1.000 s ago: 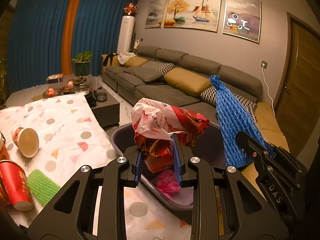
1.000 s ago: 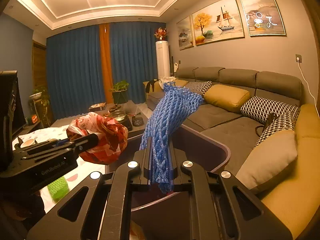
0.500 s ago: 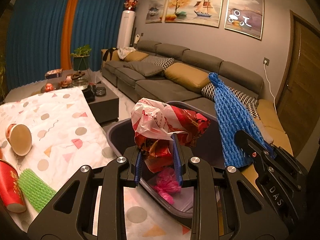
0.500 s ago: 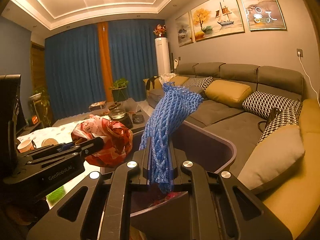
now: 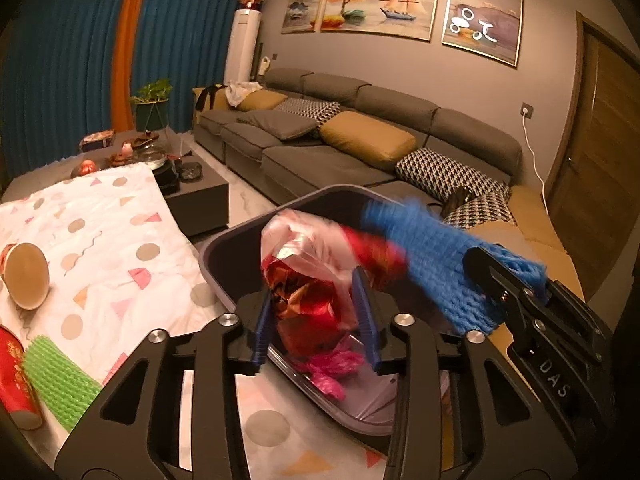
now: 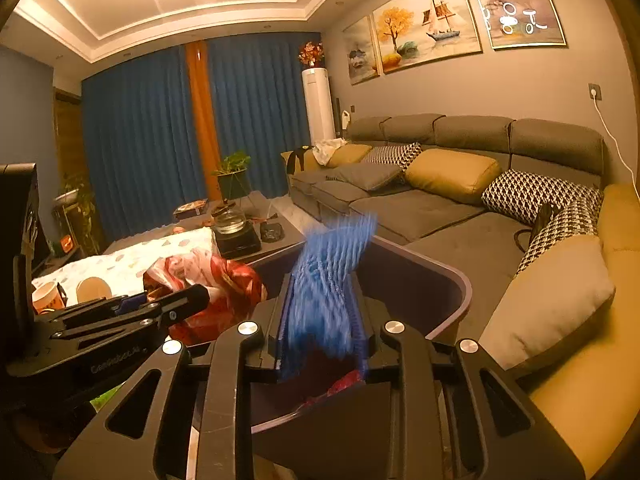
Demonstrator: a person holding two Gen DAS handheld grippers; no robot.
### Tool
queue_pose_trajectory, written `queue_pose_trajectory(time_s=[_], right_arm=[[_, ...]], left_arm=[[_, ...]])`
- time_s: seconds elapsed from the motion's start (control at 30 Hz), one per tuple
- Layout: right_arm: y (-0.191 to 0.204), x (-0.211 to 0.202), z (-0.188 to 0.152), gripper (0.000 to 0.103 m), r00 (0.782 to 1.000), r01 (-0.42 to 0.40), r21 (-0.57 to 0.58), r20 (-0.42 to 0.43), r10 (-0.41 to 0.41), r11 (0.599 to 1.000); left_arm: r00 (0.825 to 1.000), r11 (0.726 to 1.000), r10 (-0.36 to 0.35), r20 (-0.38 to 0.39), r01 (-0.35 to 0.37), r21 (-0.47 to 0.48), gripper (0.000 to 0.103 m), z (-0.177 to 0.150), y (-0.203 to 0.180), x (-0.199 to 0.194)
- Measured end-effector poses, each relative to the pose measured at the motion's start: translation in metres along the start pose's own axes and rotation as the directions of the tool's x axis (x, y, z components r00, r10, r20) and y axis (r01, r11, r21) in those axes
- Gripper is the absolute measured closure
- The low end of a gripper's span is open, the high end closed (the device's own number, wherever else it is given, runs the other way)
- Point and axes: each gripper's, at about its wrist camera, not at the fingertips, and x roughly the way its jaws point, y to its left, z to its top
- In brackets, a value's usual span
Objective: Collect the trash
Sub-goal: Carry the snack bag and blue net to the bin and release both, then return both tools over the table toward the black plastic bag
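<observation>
My left gripper (image 5: 316,320) is open over the dark trash bin (image 5: 224,258). A red and white plastic bag (image 5: 312,276) is between its spread fingers, blurred by motion. My right gripper (image 6: 320,332) is also open over the bin (image 6: 448,280). A blue foam net (image 6: 328,280) is between its fingers, blurred, and leans over. In the left wrist view the blue net (image 5: 432,264) lies almost flat above the bin. Pink trash (image 5: 332,368) lies inside the bin.
A table with a patterned white cloth (image 5: 104,248) holds a green foam net (image 5: 56,376), a red paper cup (image 5: 14,380) and a tipped paper cup (image 5: 26,276). A grey sofa (image 5: 360,152) runs behind the bin. A dark coffee table (image 5: 192,188) stands beyond.
Both grippers have opened wider. The red and white bag and the blue net have come loose and are dropping toward the bin; the net has tipped over sideways.
</observation>
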Motion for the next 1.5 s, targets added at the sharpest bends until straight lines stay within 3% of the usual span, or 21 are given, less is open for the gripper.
queue_pose_trajectory(time_s=[0.07,0.4,0.83,1.1,1.27,1.5], right_arm=[[0.0,-0.001,-0.001,0.067,1.0,0.003,0.005,0.0,-0.003,1.0],[-0.001,-0.015,-0.005,0.05,1.0,0.008,0.03,0.005,-0.008,1.0],[0.009,-0.05,-0.012,0.024,0.999,-0.024,0.044,0.033,0.022,0.999],[0.035,-0.075,-0.026,0.021,0.997,-0.073,0.03,0.033,0.072,0.997],[0.062,-0.088,-0.037,0.021,0.992,-0.126,-0.004,0.022,0.126,0.992],[0.105,-0.1,-0.051,0.021,0.98,-0.2,-0.039,0.001,0.2,0.979]], left_arm=[[1.0,1.0,0.011,0.0,-0.011,0.01,0.061,-0.002,-0.001,0.001],[0.996,0.996,0.083,0.015,-0.082,-0.046,0.022,-0.011,0.012,-0.015],[0.956,0.957,0.285,0.071,-0.28,-0.079,0.01,-0.038,0.03,-0.096],[0.905,0.906,0.415,0.1,-0.401,-0.134,0.01,-0.064,0.06,-0.164],[0.856,0.859,0.506,0.108,-0.489,-0.151,0.01,-0.084,0.081,-0.206],[0.808,0.797,0.587,0.058,-0.563,-0.218,0.01,-0.117,0.119,-0.253]])
